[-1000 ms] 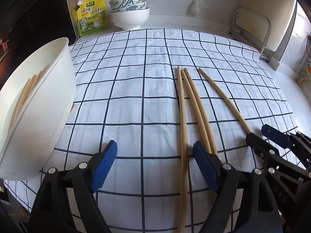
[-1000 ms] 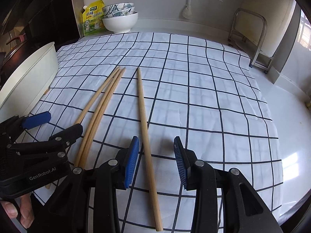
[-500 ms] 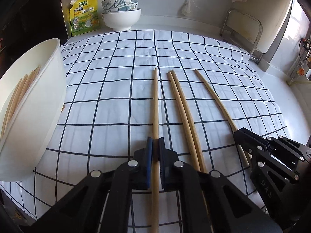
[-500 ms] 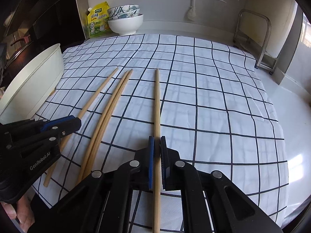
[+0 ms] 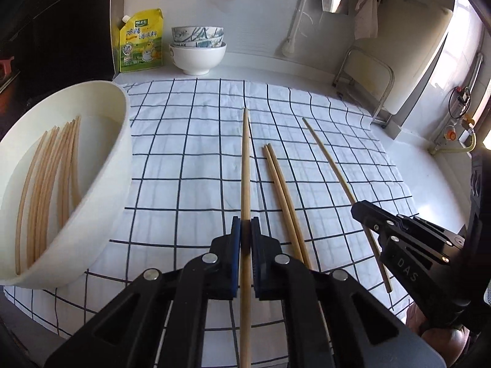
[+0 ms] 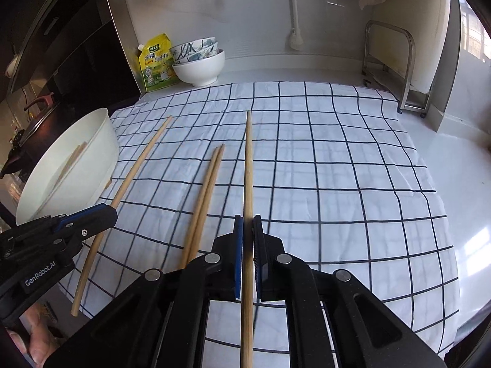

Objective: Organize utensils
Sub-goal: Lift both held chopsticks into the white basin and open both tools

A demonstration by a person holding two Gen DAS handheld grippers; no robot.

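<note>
In the left wrist view my left gripper (image 5: pixel 245 230) is shut on a long wooden chopstick (image 5: pixel 245 165), lifted off the checked cloth (image 5: pixel 184 159). My right gripper (image 6: pixel 248 230) is likewise shut on another chopstick (image 6: pixel 248 165), raised and pointing away from me. Between the two held sticks a pair of chopsticks (image 5: pixel 280 193) (image 6: pixel 205 193) lies side by side on the cloth. Each gripper shows in the other's view: the right gripper (image 5: pixel 360 211) at the right, the left gripper (image 6: pixel 107 213) at the left. A large white bowl (image 5: pixel 119 153) (image 6: pixel 98 153) on the left holds several chopsticks (image 5: pixel 46 184).
Stacked bowls (image 5: pixel 198 52) and a yellow pouch (image 5: pixel 141 43) stand at the back by the wall. A metal rack (image 5: pixel 368 82) is at the back right. Bare white counter (image 6: pixel 460 184) runs right of the cloth. A dark pot (image 6: pixel 33 113) sits beyond the white bowl.
Both grippers went from open to shut, each on one chopstick. Both then rose, lifting their chopsticks off the cloth; the pair between them stayed put.
</note>
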